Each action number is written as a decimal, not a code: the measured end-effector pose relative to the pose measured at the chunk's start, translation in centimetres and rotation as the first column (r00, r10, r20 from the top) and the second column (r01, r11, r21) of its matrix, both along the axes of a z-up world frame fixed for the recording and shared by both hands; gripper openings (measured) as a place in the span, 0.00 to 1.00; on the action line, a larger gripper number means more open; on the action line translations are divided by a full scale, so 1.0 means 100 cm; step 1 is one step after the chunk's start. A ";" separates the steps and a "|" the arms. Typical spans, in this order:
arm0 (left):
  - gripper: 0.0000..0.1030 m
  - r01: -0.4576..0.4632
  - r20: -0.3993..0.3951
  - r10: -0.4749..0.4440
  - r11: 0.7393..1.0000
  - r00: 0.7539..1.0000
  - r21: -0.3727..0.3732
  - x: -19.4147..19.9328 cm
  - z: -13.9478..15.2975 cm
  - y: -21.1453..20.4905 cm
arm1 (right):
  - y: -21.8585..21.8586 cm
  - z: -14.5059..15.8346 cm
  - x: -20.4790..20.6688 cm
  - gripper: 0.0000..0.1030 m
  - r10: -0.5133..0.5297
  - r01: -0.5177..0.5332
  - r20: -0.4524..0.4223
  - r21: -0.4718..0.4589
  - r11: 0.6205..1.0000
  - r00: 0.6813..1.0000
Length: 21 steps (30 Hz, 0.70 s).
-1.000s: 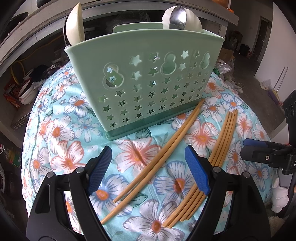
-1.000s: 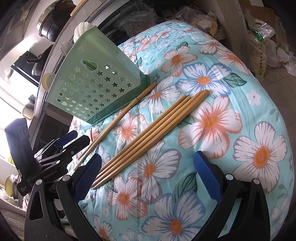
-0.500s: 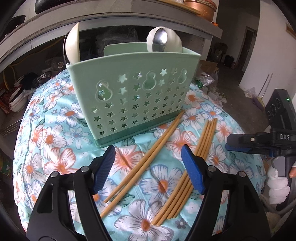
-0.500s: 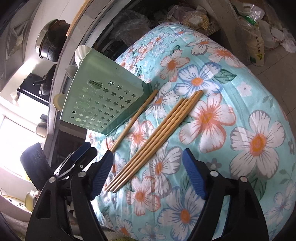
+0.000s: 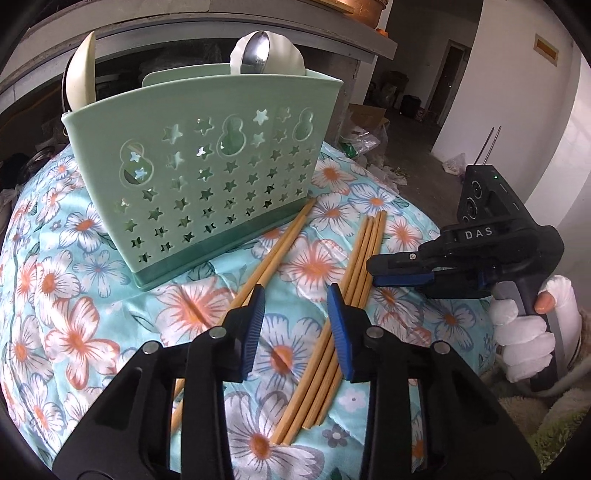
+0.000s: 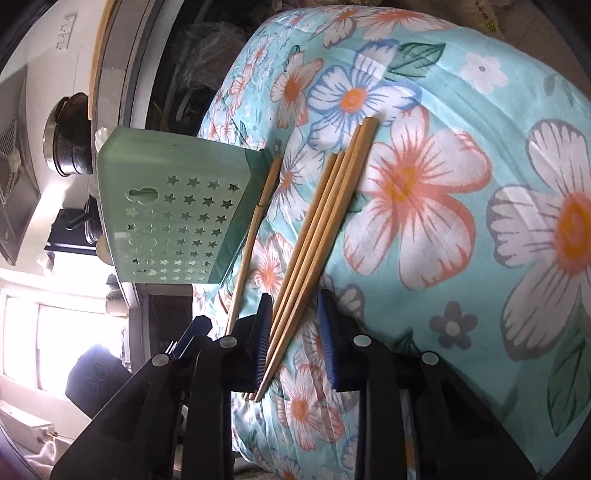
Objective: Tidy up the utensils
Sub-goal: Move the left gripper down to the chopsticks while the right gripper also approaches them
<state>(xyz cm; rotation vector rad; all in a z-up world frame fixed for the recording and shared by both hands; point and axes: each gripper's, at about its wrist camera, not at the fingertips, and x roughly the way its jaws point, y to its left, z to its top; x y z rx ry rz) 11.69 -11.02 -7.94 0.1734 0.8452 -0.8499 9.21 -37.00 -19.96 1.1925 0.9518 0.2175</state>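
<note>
A mint green utensil holder (image 5: 207, 173) with star holes stands on the floral cloth (image 5: 74, 332); spoons (image 5: 258, 48) stick out of its top. A pair of bamboo chopsticks (image 5: 280, 251) lies at its base, and a bundle of several chopsticks (image 5: 354, 280) lies to the right. My left gripper (image 5: 295, 332) is open, low over the cloth between the two groups. My right gripper (image 6: 293, 332) is open with its jaws astride the thin end of the bundle (image 6: 317, 229); it also shows in the left wrist view (image 5: 399, 269). The holder (image 6: 173, 210) shows there too.
A concrete shelf (image 5: 221, 22) with pots runs behind the holder. The cloth covers a rounded mound that drops off on all sides. A bare floor and doorway (image 5: 413, 96) lie to the right.
Both grippers have narrowed their jaws. The right gripper has swung in and come down around the thin end of the chopstick bundle. The left gripper has drawn back slightly.
</note>
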 end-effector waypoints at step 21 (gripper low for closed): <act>0.30 0.077 -0.002 -0.077 0.997 0.997 0.013 -0.008 -0.006 -0.024 | -0.020 0.017 0.003 0.13 0.041 -0.061 -0.104 -0.189 0.980 0.994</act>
